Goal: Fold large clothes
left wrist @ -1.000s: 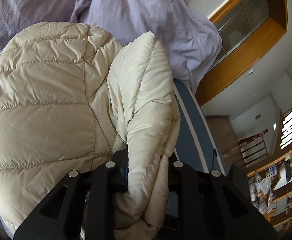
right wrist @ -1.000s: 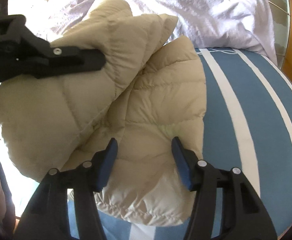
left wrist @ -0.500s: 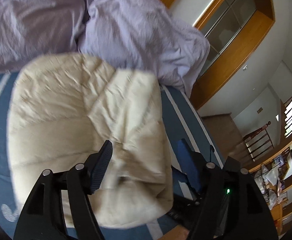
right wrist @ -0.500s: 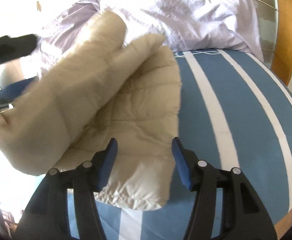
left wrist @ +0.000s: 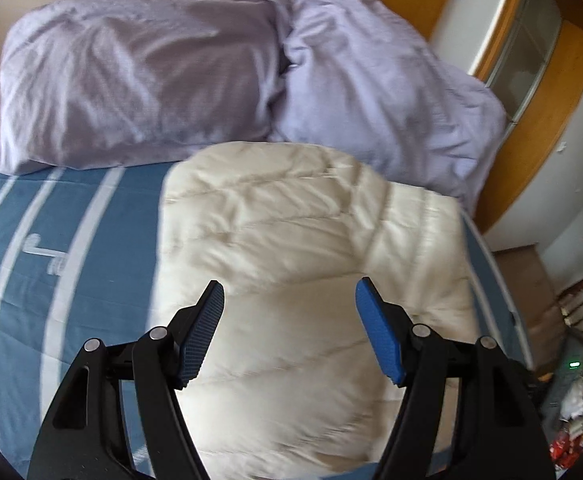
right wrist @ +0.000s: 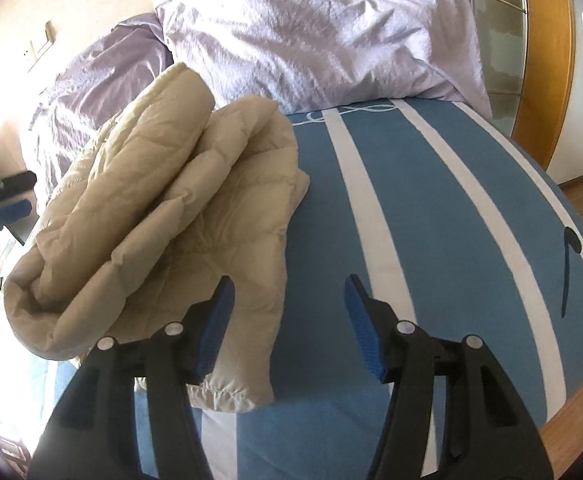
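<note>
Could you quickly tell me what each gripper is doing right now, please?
Left gripper: just opened, holding nothing, above the folded jacket.
Right gripper: open, holding nothing.

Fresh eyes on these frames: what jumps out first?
The cream puffer jacket, lying folded in a bundle on the blue bed cover with white stripes, just short of the two lilac pillows at the head of the bed. Next, the left gripper and the right gripper, both open with blue pads and holding nothing; the left one's jaws have just been opening.

Left gripper (left wrist: 289, 302), right gripper (right wrist: 289, 292): fingers spread, empty.
</note>
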Available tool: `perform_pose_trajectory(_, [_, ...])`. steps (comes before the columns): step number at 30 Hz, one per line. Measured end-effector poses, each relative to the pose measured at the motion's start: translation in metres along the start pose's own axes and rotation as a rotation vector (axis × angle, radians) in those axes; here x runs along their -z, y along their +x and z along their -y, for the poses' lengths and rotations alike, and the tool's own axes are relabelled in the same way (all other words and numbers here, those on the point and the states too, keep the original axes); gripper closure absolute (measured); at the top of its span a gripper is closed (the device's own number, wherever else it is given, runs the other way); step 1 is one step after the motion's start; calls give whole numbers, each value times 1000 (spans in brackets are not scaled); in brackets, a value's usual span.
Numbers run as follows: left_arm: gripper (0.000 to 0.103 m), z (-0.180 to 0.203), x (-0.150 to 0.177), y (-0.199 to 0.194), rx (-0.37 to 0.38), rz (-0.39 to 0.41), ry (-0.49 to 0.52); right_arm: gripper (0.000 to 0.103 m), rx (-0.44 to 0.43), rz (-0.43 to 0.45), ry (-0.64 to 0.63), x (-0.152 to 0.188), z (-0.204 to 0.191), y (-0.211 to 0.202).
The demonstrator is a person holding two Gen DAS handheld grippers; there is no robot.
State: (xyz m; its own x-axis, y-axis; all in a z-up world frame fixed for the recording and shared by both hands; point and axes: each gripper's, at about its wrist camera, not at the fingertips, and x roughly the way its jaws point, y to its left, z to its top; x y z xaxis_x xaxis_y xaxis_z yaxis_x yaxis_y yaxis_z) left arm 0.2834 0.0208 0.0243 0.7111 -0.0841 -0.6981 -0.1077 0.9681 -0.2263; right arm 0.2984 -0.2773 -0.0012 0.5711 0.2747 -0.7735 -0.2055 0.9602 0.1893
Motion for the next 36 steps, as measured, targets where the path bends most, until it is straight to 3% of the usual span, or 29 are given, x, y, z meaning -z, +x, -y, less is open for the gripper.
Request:
perform_pose_trajectory(3, [34, -7, 4, 10, -33, -20, -4, 46, 0, 6, 4, -4, 1, -4])
perform_pose_trajectory(7, [34, -3, 16, 28, -20, -63, -3, 46, -13, 25, 2, -10, -2, -15])
perform_pose_trajectory(18, [33, 22, 35, 55, 17, -88, 20, 46, -67, 76, -32, -27, -26, -38])
perform_pose_trajectory(29, [33, 28, 36, 70, 46, -107, 29, 80, -157, 75, -84, -39, -65, -33])
perform_pose_trajectory(36, [33, 24, 36, 71, 62, -108, 38, 84, -133, 19, -86, -32, -70, -3])
